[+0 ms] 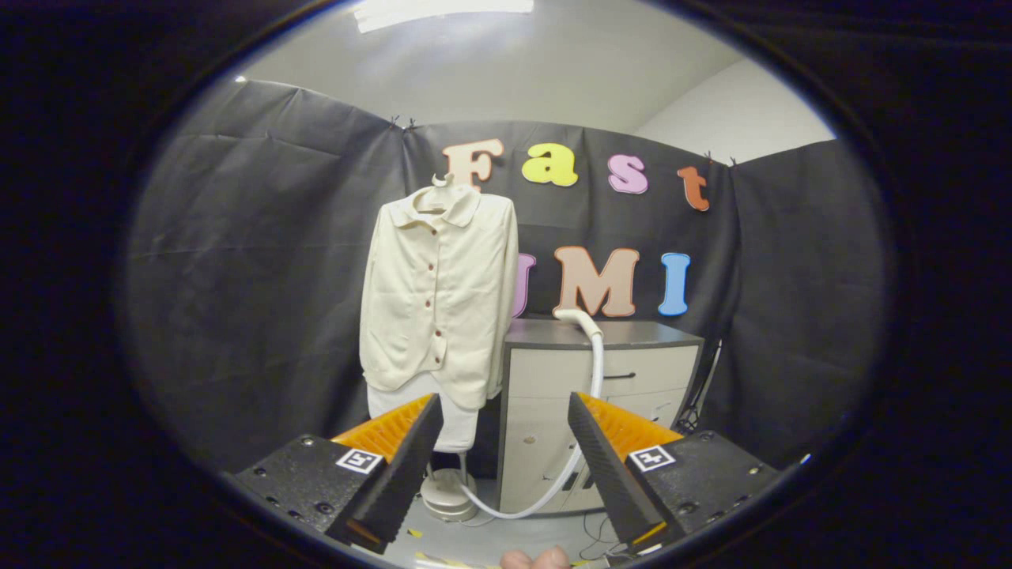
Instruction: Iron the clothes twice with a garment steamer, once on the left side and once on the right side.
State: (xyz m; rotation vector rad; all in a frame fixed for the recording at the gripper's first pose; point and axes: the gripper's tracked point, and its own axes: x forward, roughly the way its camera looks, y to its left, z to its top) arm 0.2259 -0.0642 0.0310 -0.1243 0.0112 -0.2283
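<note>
A cream button-up jacket [437,292] hangs on a hanger on a stand, well beyond my fingers and a little left of them. The white steamer head [577,318] lies on top of the grey cabinet [553,371] to the jacket's right. Its white hose [594,371] runs down the cabinet front to the round base [448,491] on the floor under the jacket. My gripper [504,407] is open, far back from all of these, with nothing between its fingers.
Black cloth walls close in the booth on the left, back and right. The cabinet stands against the back wall with cables [696,395] hanging at its right side. A fingertip [534,559] shows just below my fingers.
</note>
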